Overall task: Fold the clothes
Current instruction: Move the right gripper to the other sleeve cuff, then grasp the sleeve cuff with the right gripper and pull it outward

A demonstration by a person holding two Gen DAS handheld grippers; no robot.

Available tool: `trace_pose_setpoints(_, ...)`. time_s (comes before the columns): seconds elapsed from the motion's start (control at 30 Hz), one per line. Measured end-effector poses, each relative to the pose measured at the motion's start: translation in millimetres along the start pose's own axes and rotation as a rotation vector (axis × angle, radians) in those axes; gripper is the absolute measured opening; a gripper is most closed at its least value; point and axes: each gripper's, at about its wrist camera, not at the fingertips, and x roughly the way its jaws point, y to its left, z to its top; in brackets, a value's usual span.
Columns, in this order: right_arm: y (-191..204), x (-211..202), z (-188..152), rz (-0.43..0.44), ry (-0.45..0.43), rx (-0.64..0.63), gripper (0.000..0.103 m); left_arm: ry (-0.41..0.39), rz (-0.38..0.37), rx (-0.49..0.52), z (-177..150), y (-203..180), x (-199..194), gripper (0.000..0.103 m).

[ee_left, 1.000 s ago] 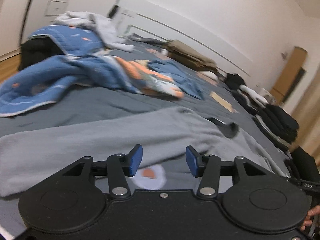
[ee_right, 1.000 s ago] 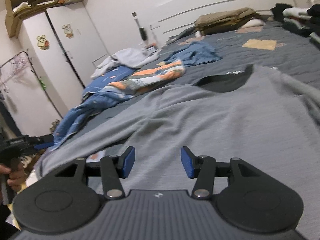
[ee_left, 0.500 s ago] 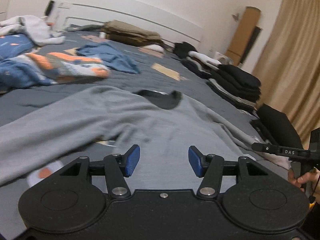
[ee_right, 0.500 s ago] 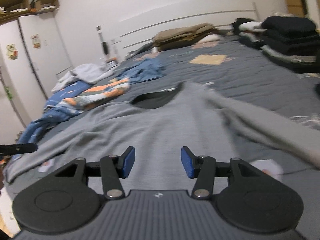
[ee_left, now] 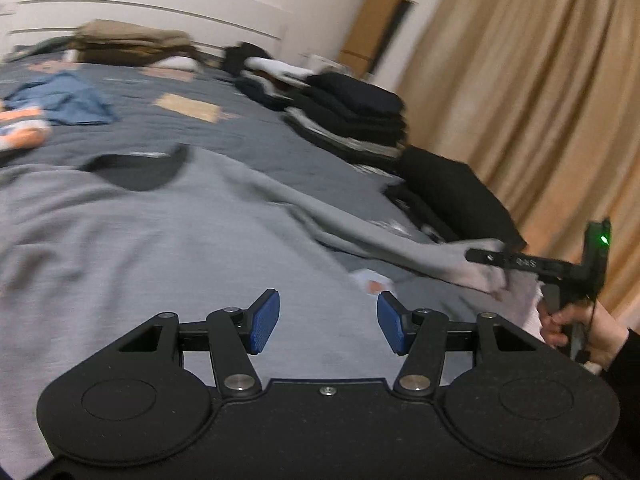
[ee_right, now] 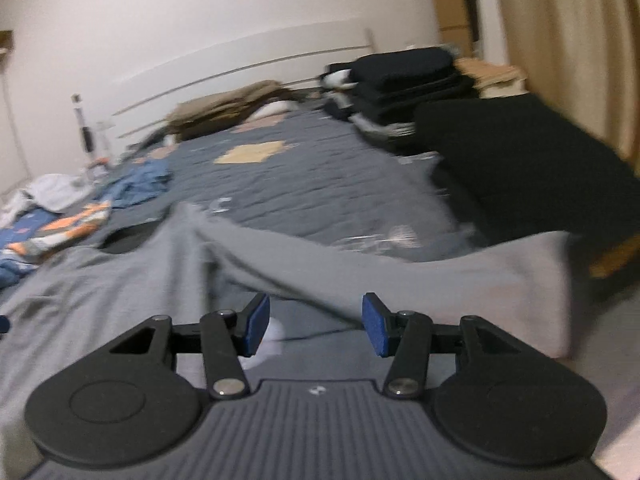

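Grey sweater (ee_left: 132, 248) lies spread flat on the bed w/ dark grey quilt (ee_left: 256, 136), black-lined neck opening toward the headboard.

Left wrist view: left gripper (ee_left: 327, 322) hangs over the sweater's lower body, blue pads apart, nothing between them, no cloth touched. One sleeve (ee_left: 372, 236) runs off to the right toward the bed edge; its cuff end sits by the right gripper (ee_left: 486, 257), seen side-on, held by a hand (ee_left: 580, 326) in a dark sleeve. Can't tell from here if that cuff is pinched. Stack of folded dark clothes (ee_left: 352, 114) along the right side of the bed, tan curtain (ee_left: 532, 92) behind. Blue garment (ee_left: 64, 98) far left, blurred.

Right wrist view: right gripper (ee_right: 315, 326) pads stand apart w/ a gap, nothing gripped; the sleeve (ee_right: 400, 276) crosses just beyond the tips. A black folded item (ee_right: 520, 168) is at the right, dark stack (ee_right: 404, 76) behind it, tan pile (ee_right: 228, 110) by the headboard.
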Motion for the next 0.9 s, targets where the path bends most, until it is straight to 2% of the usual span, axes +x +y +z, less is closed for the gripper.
trace_pose_setpoints(0.1,-25,-9,-1,-0.079,-0.019,-0.019,0.054,0.03,-0.051,0.015,-5,-19,23,0.054)
trace_pose_setpoints(0.17,-41,-15,-2,-0.129,-0.03,-0.032,0.062,0.052,-0.072,0.025,-10,-28,32,0.054)
trace_pose_setpoints(0.33,-90,-30,-3,-0.209,-0.059,0.001,0.066,0.083,-0.091,0.088,-24,-48,48,0.054)
trace_pose_setpoints(0.5,-120,-27,-1,-0.182,-0.061,0.042,0.066,0.106,-0.114,0.081,-30,-59,62,0.054)
trace_pose_setpoints(0.67,-116,-18,0,-0.126,-0.09,0.0,0.066,0.12,-0.13,0.101,-36,-66,64,0.054)
trace_pose_setpoints(0.9,-116,0,2,-0.137,-0.095,-0.072,0.065,0.123,-0.141,0.098,-37,-67,61,0.055)
